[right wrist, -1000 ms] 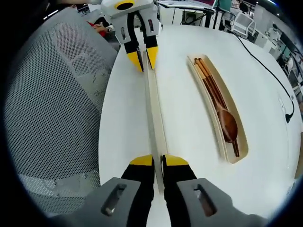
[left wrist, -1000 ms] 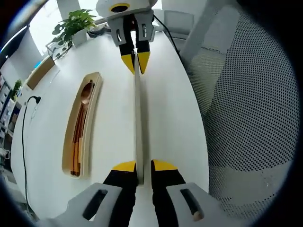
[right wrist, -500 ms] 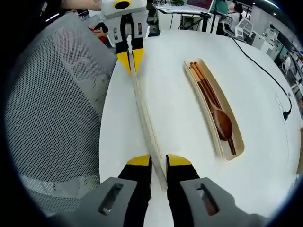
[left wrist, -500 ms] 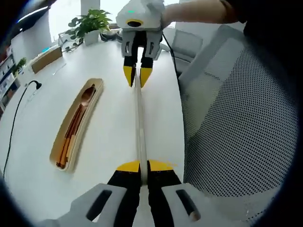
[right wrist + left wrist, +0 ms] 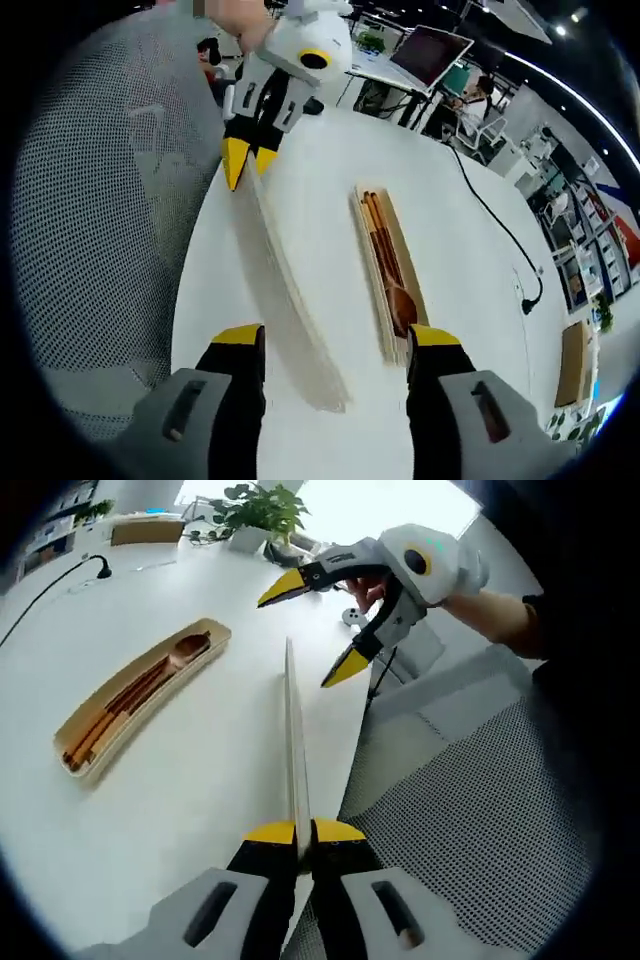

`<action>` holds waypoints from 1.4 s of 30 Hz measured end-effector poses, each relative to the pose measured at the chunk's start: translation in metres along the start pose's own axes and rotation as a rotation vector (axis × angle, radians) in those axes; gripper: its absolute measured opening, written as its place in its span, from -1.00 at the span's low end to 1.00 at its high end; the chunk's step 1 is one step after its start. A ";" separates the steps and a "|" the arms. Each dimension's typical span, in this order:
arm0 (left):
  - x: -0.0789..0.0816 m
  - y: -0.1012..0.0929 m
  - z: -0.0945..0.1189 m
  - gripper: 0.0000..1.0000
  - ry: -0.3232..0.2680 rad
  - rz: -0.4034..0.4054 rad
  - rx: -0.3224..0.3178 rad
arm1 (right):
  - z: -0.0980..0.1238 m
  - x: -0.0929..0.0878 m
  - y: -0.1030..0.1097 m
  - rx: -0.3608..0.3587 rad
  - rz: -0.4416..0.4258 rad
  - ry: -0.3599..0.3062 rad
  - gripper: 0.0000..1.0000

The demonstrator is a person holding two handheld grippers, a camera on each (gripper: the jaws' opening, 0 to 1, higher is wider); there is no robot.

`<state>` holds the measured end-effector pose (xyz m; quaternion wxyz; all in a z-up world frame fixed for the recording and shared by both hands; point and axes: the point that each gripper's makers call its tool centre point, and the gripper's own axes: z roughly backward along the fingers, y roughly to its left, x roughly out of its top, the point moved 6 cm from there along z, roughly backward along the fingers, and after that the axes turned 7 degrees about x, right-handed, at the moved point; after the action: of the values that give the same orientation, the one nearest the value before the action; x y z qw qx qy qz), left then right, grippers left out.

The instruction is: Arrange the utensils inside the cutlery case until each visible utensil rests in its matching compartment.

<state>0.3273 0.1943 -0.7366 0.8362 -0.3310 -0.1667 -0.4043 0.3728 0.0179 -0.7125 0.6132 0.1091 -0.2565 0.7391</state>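
Jaws of the left gripper (image 5: pixel 297 832) clench one end of the cream case lid (image 5: pixel 294 742) along the white tabletop's (image 5: pixel 190 770) edge. Right gripper (image 5: pixel 334 340) spread wide, released. Cutlery case (image 5: pixel 386 268) holds wooden spoon (image 5: pixel 401 305) and chopsticks (image 5: pixel 378 235) mid-tabletop. Mesh chair (image 5: pixel 110 200), office desks beyond.

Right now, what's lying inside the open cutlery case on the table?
The cutlery case holds a wooden spoon beside brown chopsticks. Whatever lies beneath them is covered.
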 end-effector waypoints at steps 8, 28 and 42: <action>0.000 -0.018 -0.003 -0.93 -0.015 0.300 -0.217 | -0.014 0.008 0.020 0.011 0.151 0.039 0.37; 0.005 -0.024 0.002 -0.93 -0.026 0.648 -0.440 | -0.024 0.022 0.042 0.095 0.221 0.013 0.26; 0.007 -0.022 0.008 -0.92 -0.038 0.702 -0.475 | -0.028 0.020 0.044 0.127 0.211 0.084 -0.20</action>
<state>0.3145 0.1864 -0.7177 0.8203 -0.5586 0.0388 -0.1161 0.3305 0.0444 -0.7370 0.5343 0.0890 -0.1931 0.8181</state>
